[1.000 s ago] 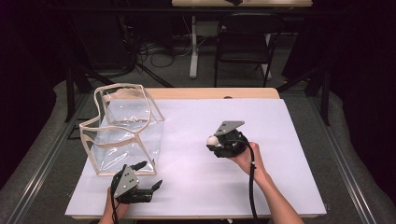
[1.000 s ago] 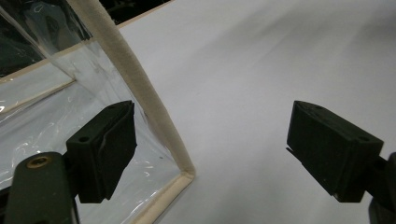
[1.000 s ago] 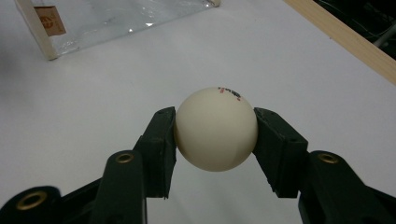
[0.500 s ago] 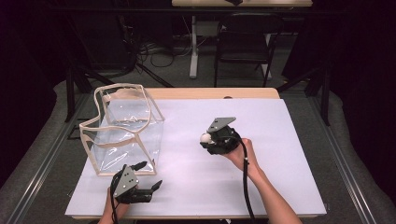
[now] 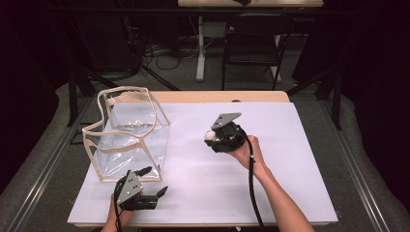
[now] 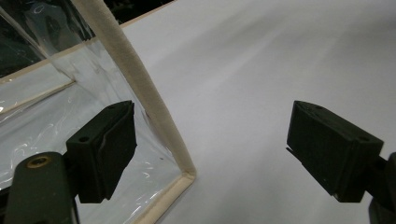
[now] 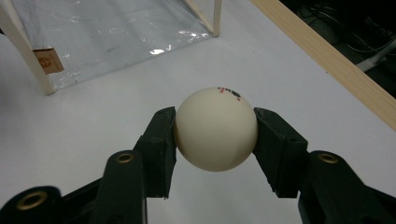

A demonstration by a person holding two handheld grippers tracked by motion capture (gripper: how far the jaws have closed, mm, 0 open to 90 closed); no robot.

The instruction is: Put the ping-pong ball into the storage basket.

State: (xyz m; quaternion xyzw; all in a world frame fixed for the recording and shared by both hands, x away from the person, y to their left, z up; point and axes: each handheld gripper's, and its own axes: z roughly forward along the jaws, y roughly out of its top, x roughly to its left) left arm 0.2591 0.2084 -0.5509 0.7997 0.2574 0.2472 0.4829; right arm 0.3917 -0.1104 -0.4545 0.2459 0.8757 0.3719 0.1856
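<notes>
A white ball [image 7: 215, 128] with small red and black print sits clamped between the two black jaws of my right gripper [image 7: 215, 135]. From above, that right gripper [image 5: 212, 137] hangs over the middle of the white mat with the ball [image 5: 209, 136] at its tip, pointing left toward a clear plastic bag with cream trim [image 5: 126, 135]. My left gripper [image 5: 152, 181] rests near the table's front edge, open, its jaws at the bag's near corner. In the left gripper view the cream corner seam [image 6: 154, 116] runs between the spread jaws, untouched.
The white mat [image 5: 285, 164] covers most of the wooden table [image 5: 251, 96]. A small tan label [image 7: 46, 60] sits on the bag's side. A dark folding chair [image 5: 251, 43] and cables stand on the floor beyond the far edge.
My right gripper has carried the ball leftward and a little up, closer to the bag. The left gripper has stayed where it was.
</notes>
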